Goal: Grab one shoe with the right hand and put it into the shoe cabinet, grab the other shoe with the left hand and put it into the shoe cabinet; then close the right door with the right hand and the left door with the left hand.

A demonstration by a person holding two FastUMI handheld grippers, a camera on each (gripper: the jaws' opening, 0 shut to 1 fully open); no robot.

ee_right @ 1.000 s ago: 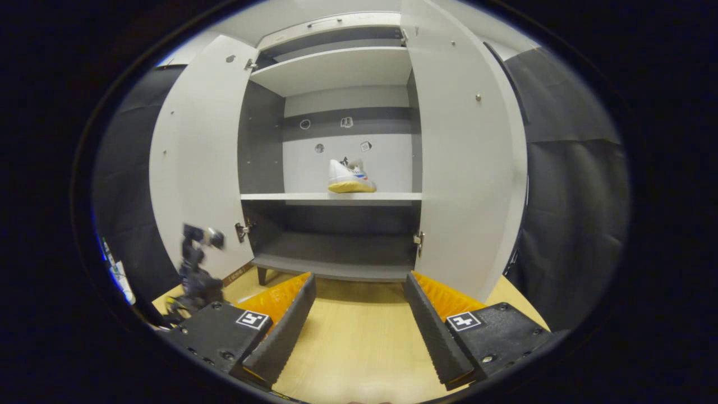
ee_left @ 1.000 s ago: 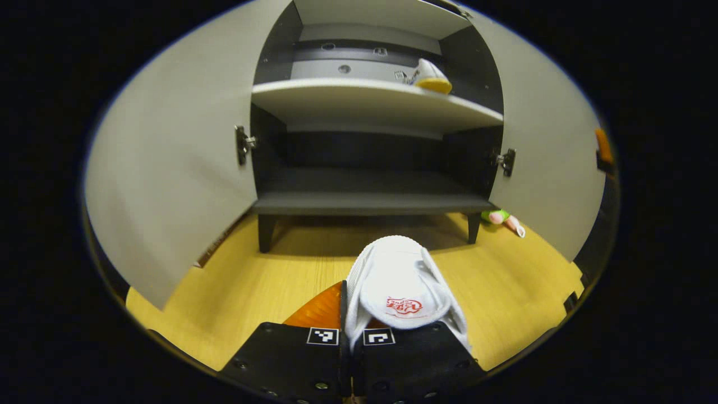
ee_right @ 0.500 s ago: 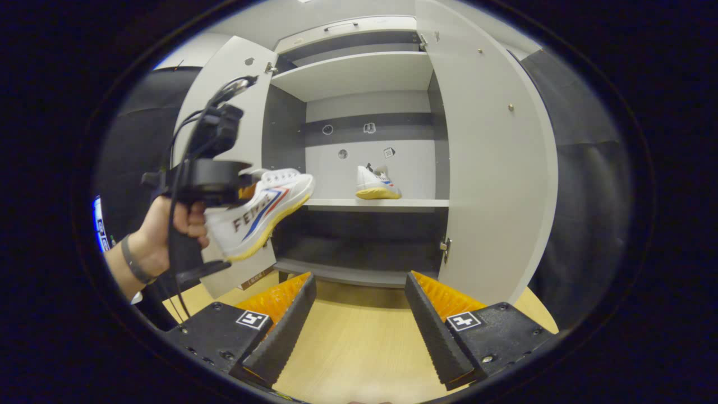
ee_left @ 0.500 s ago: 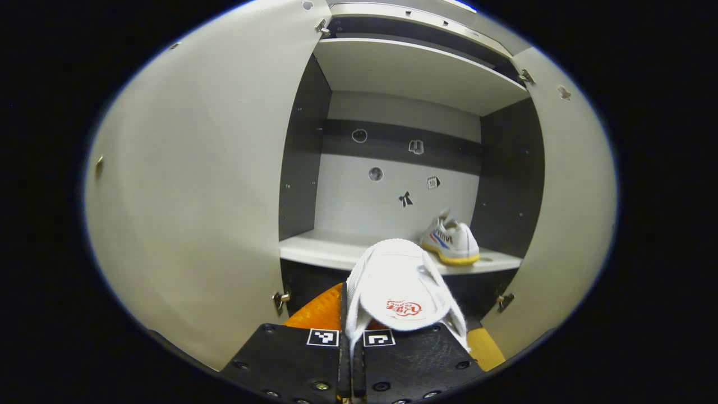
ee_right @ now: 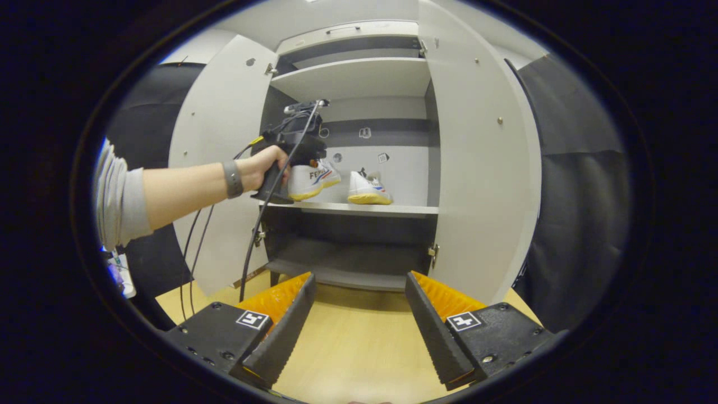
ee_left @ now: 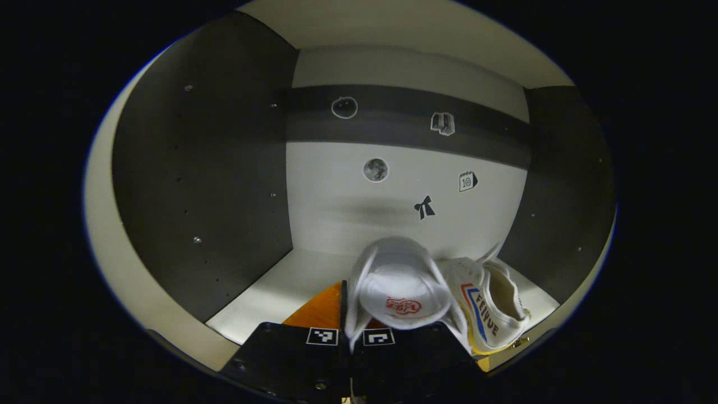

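My left gripper (ee_left: 354,314) is shut on a white shoe (ee_left: 401,280) and holds it inside the cabinet, just above the white middle shelf (ee_left: 263,292). The second white shoe (ee_left: 491,306), with a yellow sole, stands on that shelf close to the right of the held one. In the right gripper view a hand holds the left gripper (ee_right: 305,163) with the held shoe (ee_right: 314,179) at the shelf's left half, beside the standing shoe (ee_right: 367,191). My right gripper (ee_right: 359,331) is open over the wooden floor, well in front of the cabinet, with nothing between its fingers.
Both cabinet doors stand wide open: the left door (ee_right: 216,140) behind the person's forearm (ee_right: 179,188), the right door (ee_right: 477,168) ahead on the right. A dark lower shelf (ee_right: 348,264) lies under the middle one. Cables hang from the left gripper.
The left gripper has carried its shoe up and forward into the cabinet, from in front of the doors to just over the middle shelf beside the other shoe. The right gripper has barely moved.
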